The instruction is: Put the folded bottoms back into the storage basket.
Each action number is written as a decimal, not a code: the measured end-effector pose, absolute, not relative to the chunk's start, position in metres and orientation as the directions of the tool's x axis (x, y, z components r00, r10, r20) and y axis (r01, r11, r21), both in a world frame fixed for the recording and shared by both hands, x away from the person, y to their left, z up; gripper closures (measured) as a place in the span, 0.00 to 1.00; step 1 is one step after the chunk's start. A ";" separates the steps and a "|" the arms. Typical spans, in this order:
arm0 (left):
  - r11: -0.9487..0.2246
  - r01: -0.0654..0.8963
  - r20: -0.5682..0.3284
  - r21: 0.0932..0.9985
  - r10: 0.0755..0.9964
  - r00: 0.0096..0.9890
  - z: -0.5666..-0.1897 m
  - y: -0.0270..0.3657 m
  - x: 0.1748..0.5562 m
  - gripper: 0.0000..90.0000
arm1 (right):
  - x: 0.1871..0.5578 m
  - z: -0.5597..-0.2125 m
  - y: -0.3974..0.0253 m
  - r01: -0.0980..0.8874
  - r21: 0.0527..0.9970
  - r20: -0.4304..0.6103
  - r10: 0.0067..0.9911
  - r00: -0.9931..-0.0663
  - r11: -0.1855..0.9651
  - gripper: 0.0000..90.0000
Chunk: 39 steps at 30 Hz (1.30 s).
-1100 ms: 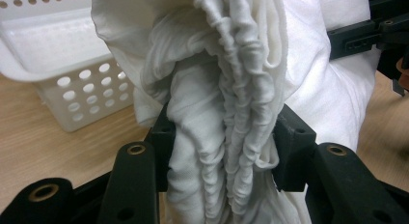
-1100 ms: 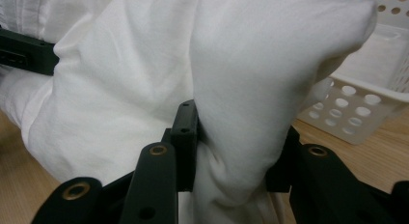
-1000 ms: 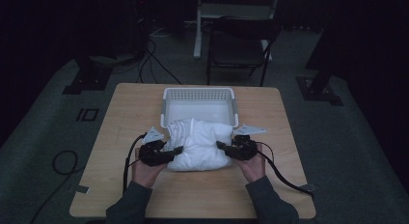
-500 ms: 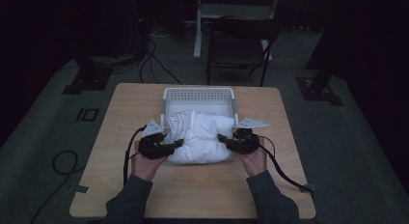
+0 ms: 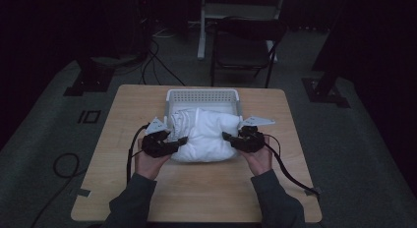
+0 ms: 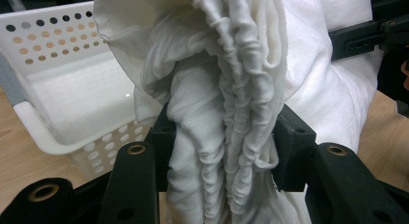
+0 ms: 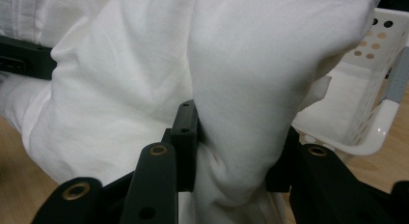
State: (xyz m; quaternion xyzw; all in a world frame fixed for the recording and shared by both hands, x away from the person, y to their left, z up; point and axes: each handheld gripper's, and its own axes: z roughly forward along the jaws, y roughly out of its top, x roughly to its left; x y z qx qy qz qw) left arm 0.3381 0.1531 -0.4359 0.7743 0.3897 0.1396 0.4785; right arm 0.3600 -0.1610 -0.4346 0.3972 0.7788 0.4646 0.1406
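A bundled white cloth (image 5: 205, 133) hangs between both grippers, its far end over the front rim of a white perforated basket (image 5: 202, 96). My left gripper (image 5: 178, 141) is shut on the cloth's left side; in the left gripper view the gathered folds of the cloth (image 6: 226, 118) are pinched between the black jaws of the left gripper (image 6: 223, 151). My right gripper (image 5: 228, 136) is shut on the cloth's right side, and the right gripper view shows a smooth fold of the cloth (image 7: 241, 113) squeezed between the jaws of the right gripper (image 7: 236, 147). The basket (image 6: 58, 103) (image 7: 366, 113) stands just behind.
The wooden table (image 5: 196, 188) has bare room in front of the hands. Cables trail from both grippers over the table's sides. A dark chair (image 5: 246, 46) and stand bases sit on the floor beyond the table's far edge.
Both grippers have carried the cloth bundle away from the person, so it now reaches over the basket's front rim. The grip on each side is unchanged.
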 end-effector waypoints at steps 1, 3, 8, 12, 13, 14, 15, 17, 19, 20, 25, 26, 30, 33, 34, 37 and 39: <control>-0.238 0.470 -0.157 0.850 0.737 0.658 -0.436 0.153 0.339 0.60 | 0.360 -0.434 -0.161 0.491 0.834 0.151 0.752 -0.642 0.251 0.72; -0.236 0.471 -0.159 0.850 0.738 0.656 -0.436 0.152 0.340 0.60 | 0.361 -0.434 -0.161 0.492 0.834 0.151 0.754 -0.639 0.250 0.72; -0.231 0.466 -0.159 0.854 0.737 0.657 -0.433 0.153 0.343 0.60 | 0.363 -0.430 -0.161 0.487 0.836 0.142 0.757 -0.637 0.252 0.72; -0.228 0.465 -0.159 0.856 0.739 0.655 -0.431 0.155 0.344 0.60 | 0.366 -0.428 -0.159 0.485 0.838 0.142 0.757 -0.638 0.251 0.73; -0.224 0.464 -0.160 0.857 0.740 0.653 -0.430 0.155 0.344 0.60 | 0.366 -0.428 -0.159 0.484 0.838 0.142 0.756 -0.638 0.251 0.73; -0.224 0.464 -0.160 0.857 0.740 0.653 -0.430 0.155 0.344 0.60 | 0.366 -0.428 -0.159 0.484 0.838 0.142 0.756 -0.638 0.251 0.73; -0.227 0.462 -0.156 0.857 0.740 0.654 -0.429 0.155 0.345 0.60 | 0.367 -0.427 -0.159 0.481 0.840 0.141 0.756 -0.639 0.250 0.72; -0.225 0.460 -0.154 0.859 0.742 0.652 -0.428 0.156 0.346 0.60 | 0.368 -0.425 -0.158 0.480 0.841 0.141 0.757 -0.638 0.248 0.73; -0.226 0.458 -0.153 0.860 0.743 0.652 -0.427 0.156 0.347 0.60 | 0.368 -0.425 -0.158 0.478 0.842 0.138 0.756 -0.639 0.250 0.73; -0.226 0.456 -0.150 0.861 0.743 0.652 -0.426 0.156 0.347 0.60 | 0.369 -0.423 -0.157 0.475 0.844 0.139 0.755 -0.641 0.248 0.73; -0.225 0.452 -0.147 0.863 0.745 0.651 -0.424 0.157 0.351 0.60 | 0.372 -0.422 -0.157 0.471 0.847 0.136 0.757 -0.639 0.247 0.73; -0.223 0.454 -0.150 0.863 0.745 0.650 -0.423 0.157 0.352 0.60 | 0.373 -0.421 -0.157 0.471 0.847 0.134 0.758 -0.638 0.247 0.73; -0.220 0.456 -0.152 0.862 0.747 0.648 -0.422 0.158 0.354 0.60 | 0.375 -0.420 -0.156 0.471 0.847 0.135 0.759 -0.637 0.245 0.73; -0.222 0.455 -0.147 0.863 0.751 0.644 -0.421 0.159 0.356 0.60 | 0.377 -0.419 -0.154 0.475 0.846 0.138 0.760 -0.636 0.244 0.73; -0.222 0.455 -0.147 0.863 0.751 0.644 -0.421 0.159 0.356 0.60 | 0.378 -0.419 -0.153 0.473 0.847 0.137 0.759 -0.637 0.244 0.73; -0.223 0.454 -0.143 0.863 0.753 0.642 -0.420 0.160 0.358 0.61 | 0.380 -0.418 -0.152 0.473 0.847 0.138 0.759 -0.636 0.243 0.73; -0.224 0.452 -0.141 0.863 0.753 0.643 -0.419 0.160 0.359 0.61 | 0.381 -0.418 -0.152 0.472 0.847 0.137 0.759 -0.637 0.243 0.73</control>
